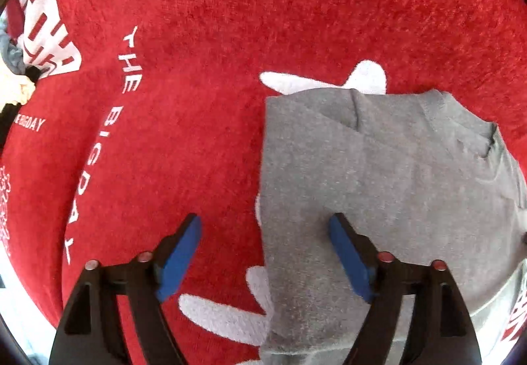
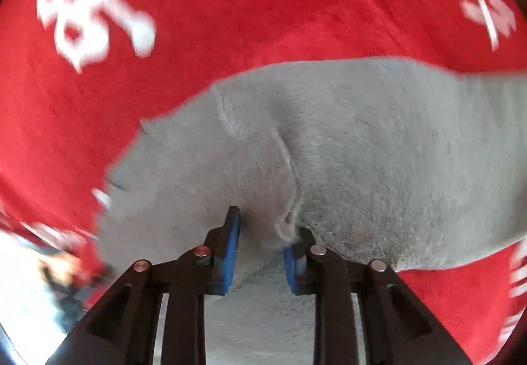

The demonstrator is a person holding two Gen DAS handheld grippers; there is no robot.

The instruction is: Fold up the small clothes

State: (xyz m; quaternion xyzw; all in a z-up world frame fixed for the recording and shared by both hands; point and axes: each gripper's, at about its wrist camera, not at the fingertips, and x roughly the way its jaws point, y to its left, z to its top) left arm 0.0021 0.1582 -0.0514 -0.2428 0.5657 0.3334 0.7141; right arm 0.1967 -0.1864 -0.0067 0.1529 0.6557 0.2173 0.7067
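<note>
A small grey garment (image 1: 378,180) lies partly folded on a red cloth (image 1: 197,35) with white lettering. My left gripper (image 1: 265,223) is open and empty, straddling the garment's left edge: the left finger over the red cloth, the right finger over the grey fabric. In the right wrist view the same grey garment (image 2: 329,141) fills the middle, blurred by motion. My right gripper (image 2: 268,230) is partly closed, with a bunched ridge of grey fabric rising between its blue pads (image 2: 232,249); whether the pads pinch it is unclear.
The red cloth (image 2: 230,2) covers the whole surface under the garment. A heap of other clothes (image 1: 14,68), grey, cream and black, sits at the far left edge of the left wrist view.
</note>
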